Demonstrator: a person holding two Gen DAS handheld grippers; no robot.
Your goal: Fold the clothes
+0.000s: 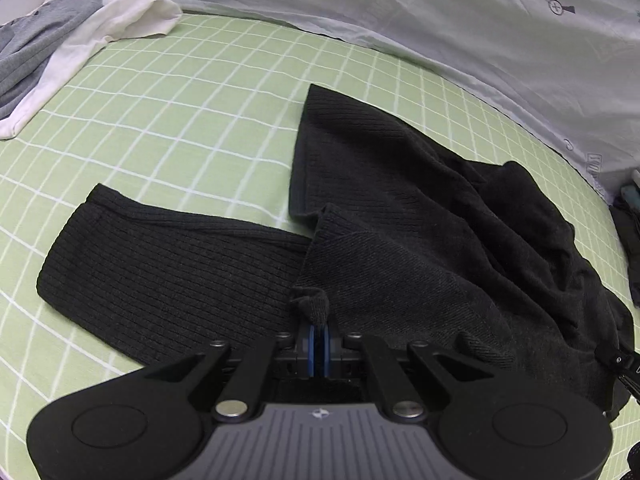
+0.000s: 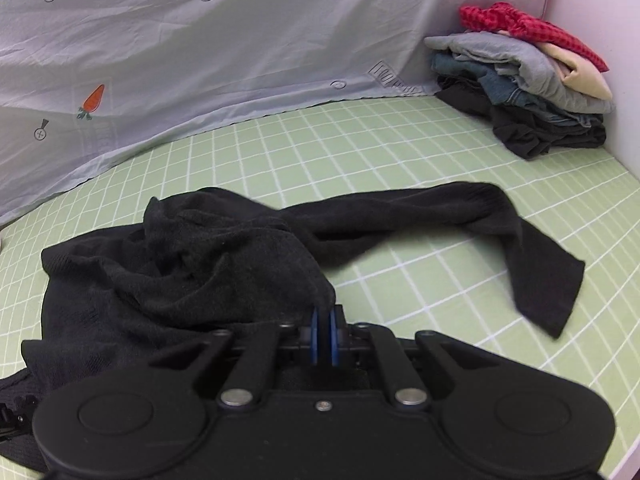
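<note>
Black knit sweater (image 1: 400,208) pinched by both clenched grippers, left gripper (image 1: 319,330), right gripper (image 2: 324,320); thin bites, apparently, may slip.

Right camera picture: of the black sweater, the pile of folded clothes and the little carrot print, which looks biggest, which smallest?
1. black sweater, though it lies nearest the camera.
2. pile of folded clothes, farther off.
3. carrot print, by far the smallest.
</note>
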